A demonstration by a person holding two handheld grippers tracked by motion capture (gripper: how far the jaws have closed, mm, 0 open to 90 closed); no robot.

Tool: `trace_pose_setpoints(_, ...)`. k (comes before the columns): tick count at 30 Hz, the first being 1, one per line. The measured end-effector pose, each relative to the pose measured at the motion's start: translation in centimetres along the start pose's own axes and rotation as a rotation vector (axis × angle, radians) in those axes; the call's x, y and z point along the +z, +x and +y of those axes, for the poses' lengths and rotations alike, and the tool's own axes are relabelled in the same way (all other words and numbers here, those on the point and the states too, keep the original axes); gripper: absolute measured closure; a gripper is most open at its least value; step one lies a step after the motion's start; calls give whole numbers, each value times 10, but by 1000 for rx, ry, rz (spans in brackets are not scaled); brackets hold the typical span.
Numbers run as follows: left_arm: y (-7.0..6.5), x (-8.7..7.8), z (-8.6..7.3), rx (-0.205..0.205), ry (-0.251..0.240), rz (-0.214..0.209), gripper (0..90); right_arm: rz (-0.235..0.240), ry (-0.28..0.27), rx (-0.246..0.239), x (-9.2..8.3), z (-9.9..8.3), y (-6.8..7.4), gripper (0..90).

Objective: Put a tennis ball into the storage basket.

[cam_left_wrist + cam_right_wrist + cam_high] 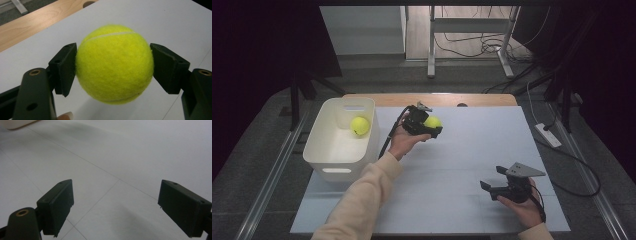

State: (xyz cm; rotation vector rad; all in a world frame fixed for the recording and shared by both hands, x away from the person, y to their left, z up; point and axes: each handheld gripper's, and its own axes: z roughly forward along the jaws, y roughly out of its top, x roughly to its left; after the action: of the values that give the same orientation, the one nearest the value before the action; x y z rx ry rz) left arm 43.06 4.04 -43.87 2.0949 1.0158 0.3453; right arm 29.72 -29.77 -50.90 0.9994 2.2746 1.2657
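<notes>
My left gripper point(430, 126) is shut on a yellow tennis ball point(432, 121), held above the white sheet just right of the basket. In the left gripper view both black pads press the sides of that tennis ball point(114, 63), and the left gripper point(113, 67) carries it clear of the surface. A second tennis ball point(360, 125) lies inside the white basket point(323, 149) at the left. My right gripper point(494, 178) rests low at the front right of the sheet, open. In the right gripper view the right gripper point(116, 208) has nothing between its pads.
The white sheet point(462, 150) covers most of a wooden table whose far edge point(442, 99) shows behind it. Table legs and cables point(472, 45) stand on the floor beyond. A white power strip point(548, 135) lies on the floor at the right.
</notes>
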Motion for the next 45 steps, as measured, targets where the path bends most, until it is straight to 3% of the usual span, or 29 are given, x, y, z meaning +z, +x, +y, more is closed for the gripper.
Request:
trace_pose_setpoints(18,-3,-20,-3,25,-28,-2,269,0,1,-2,0,0,0,130)
trace_pose_setpoints(45,-5,-43,-7,26,-72,2,269,-3,1,-4,0,0,1,130)
